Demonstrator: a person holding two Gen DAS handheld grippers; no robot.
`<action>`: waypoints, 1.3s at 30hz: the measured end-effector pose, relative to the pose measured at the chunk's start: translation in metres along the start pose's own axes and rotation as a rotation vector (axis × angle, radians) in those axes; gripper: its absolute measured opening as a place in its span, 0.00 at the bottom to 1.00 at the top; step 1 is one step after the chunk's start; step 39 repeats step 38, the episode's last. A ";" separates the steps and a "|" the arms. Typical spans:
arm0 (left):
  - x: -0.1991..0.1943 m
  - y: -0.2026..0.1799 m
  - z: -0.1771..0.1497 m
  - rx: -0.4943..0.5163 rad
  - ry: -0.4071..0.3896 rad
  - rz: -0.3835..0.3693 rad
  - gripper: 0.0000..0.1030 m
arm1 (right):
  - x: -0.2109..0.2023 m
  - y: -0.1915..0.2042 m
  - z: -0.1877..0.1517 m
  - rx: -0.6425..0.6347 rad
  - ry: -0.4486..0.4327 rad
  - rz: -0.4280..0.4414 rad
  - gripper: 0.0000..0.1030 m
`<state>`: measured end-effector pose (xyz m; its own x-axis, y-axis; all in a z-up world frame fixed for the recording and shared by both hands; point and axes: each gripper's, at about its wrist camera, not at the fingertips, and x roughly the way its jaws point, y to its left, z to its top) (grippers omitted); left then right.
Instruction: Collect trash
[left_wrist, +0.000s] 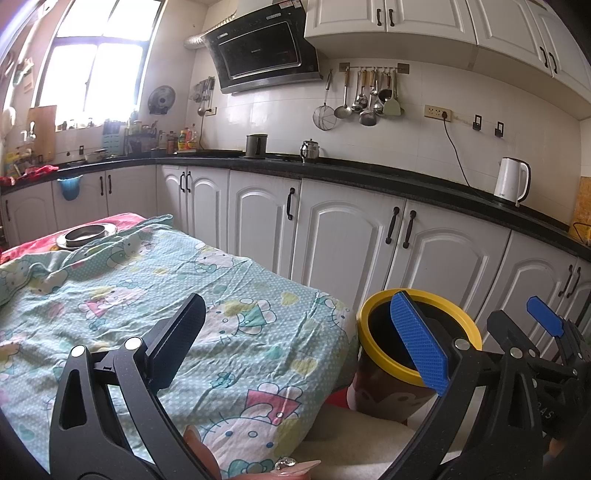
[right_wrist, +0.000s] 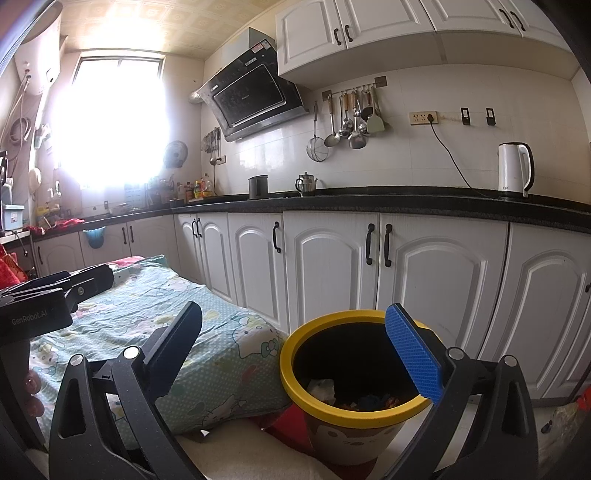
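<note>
A brown bin with a yellow rim (left_wrist: 369, 321) (right_wrist: 354, 415) stands on the floor beside a table draped in a cartoon-print cloth (left_wrist: 155, 295) (right_wrist: 155, 302). Crumpled trash (right_wrist: 343, 397) lies inside the bin in the right wrist view. My left gripper (left_wrist: 306, 339) hovers open over the table's near corner with nothing between its fingers. My right gripper (right_wrist: 299, 354) is open and empty too, above the bin's left rim; it also shows at the right edge of the left wrist view, as the right gripper's body (left_wrist: 535, 354). The left gripper's body (right_wrist: 44, 302) appears at the left in the right wrist view.
A metal dish (left_wrist: 86, 234) rests at the far end of the table. White cabinets (left_wrist: 332, 240) under a black counter (left_wrist: 369, 177) run behind, with a white kettle (left_wrist: 511, 181), a steel teapot (left_wrist: 309, 149) and a dark pot (left_wrist: 256, 145). A red mat (right_wrist: 284, 428) lies under the bin.
</note>
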<state>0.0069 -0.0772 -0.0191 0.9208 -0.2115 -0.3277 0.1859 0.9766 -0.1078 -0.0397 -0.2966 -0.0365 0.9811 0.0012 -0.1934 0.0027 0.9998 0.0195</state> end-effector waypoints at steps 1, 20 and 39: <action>0.000 0.000 0.000 0.001 0.001 0.001 0.90 | 0.000 0.000 0.000 0.000 0.000 0.000 0.94; 0.009 -0.001 -0.004 0.015 0.038 0.036 0.90 | 0.001 -0.001 0.000 0.007 0.011 0.000 0.94; -0.068 0.243 0.002 -0.321 0.194 0.543 0.90 | 0.017 0.143 0.060 -0.051 0.044 0.425 0.94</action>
